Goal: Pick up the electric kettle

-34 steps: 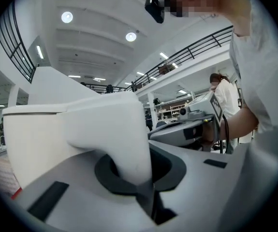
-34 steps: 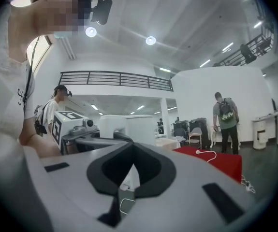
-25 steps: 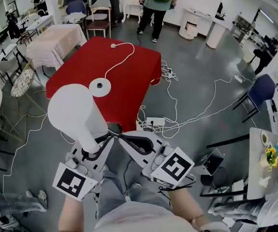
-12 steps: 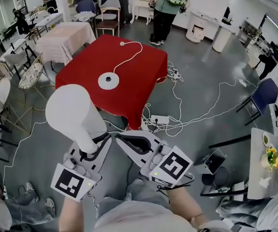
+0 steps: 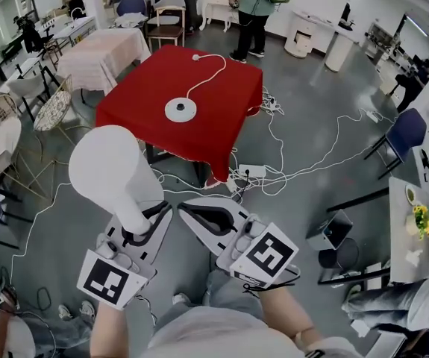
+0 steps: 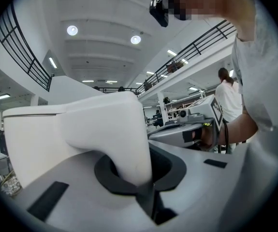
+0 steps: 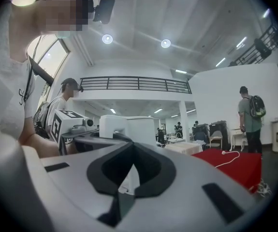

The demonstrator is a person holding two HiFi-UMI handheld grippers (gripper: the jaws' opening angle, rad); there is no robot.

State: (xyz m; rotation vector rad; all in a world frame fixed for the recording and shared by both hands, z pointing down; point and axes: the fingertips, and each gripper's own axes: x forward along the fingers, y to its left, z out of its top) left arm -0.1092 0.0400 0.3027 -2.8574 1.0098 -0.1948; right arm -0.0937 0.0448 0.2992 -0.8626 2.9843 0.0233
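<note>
The white electric kettle [image 5: 107, 171] hangs in the air at lower left, off the table. My left gripper [image 5: 148, 222] is shut on its handle. In the left gripper view the kettle [image 6: 66, 129] fills the left half, its handle pinched between the dark pads of my left gripper [image 6: 143, 180]. My right gripper [image 5: 189, 208] stands beside it to the right, shut with nothing in it. From the right gripper view its jaws [image 7: 126, 141] meet at the tips, and the kettle [image 7: 129, 127] shows just beyond them. The round kettle base [image 5: 180, 110] with its white cord lies on the red table [image 5: 229, 88].
White cables and a power strip [image 5: 252, 171] trail over the grey floor right of the table. A person with a backpack [image 5: 257, 6] stands behind it. A table with a pale cloth [image 5: 102, 51] and chairs stand at back left, a blue chair [image 5: 406, 133] at right.
The red table and base have slid farther away and up in the head view. The kettle stays held in my left gripper; the right gripper keeps its place beside it.
</note>
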